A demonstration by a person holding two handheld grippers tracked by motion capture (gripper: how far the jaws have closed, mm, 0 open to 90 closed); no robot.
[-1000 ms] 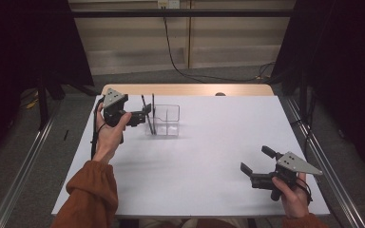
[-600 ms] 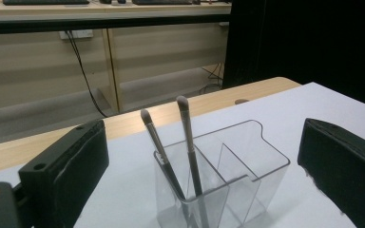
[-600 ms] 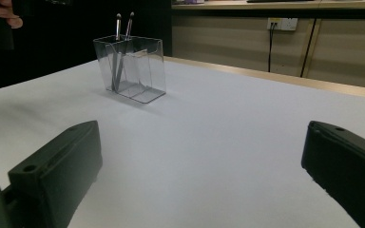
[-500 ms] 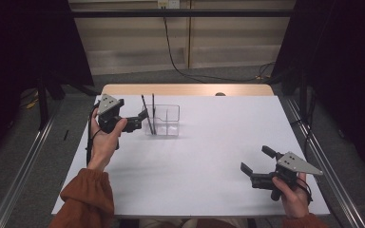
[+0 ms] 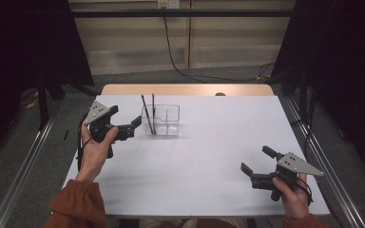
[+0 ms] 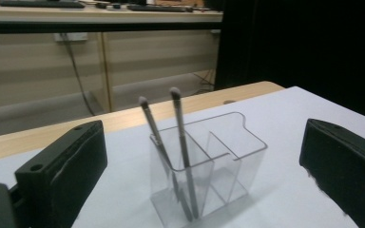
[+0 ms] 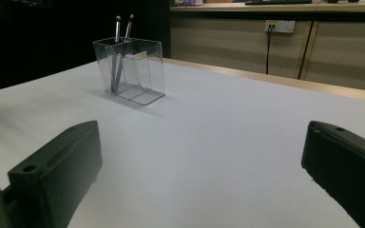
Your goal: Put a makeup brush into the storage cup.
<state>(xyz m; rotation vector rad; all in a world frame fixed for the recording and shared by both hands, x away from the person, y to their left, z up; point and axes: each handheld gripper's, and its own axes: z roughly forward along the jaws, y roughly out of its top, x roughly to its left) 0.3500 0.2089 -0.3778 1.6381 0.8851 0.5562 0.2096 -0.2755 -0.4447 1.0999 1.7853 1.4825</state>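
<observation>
Near the table's [image 5: 209, 156] far edge, left of centre: clear holder [image 5: 161, 121], two brushes [image 5: 148, 114] upright in its left compartment. Just left of it, left gripper [image 5: 132, 126], jaws spread, empty. At near right corner, right gripper [image 5: 254, 164], jaws likewise spread, empty.

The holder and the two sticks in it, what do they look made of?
Holder: clear, glossy hard plastic or acrylic by its look; the table shows through its walls. Sticks: thin, dark, matte shafts with pale tips, likely plastic or metal; I cannot tell which.
</observation>
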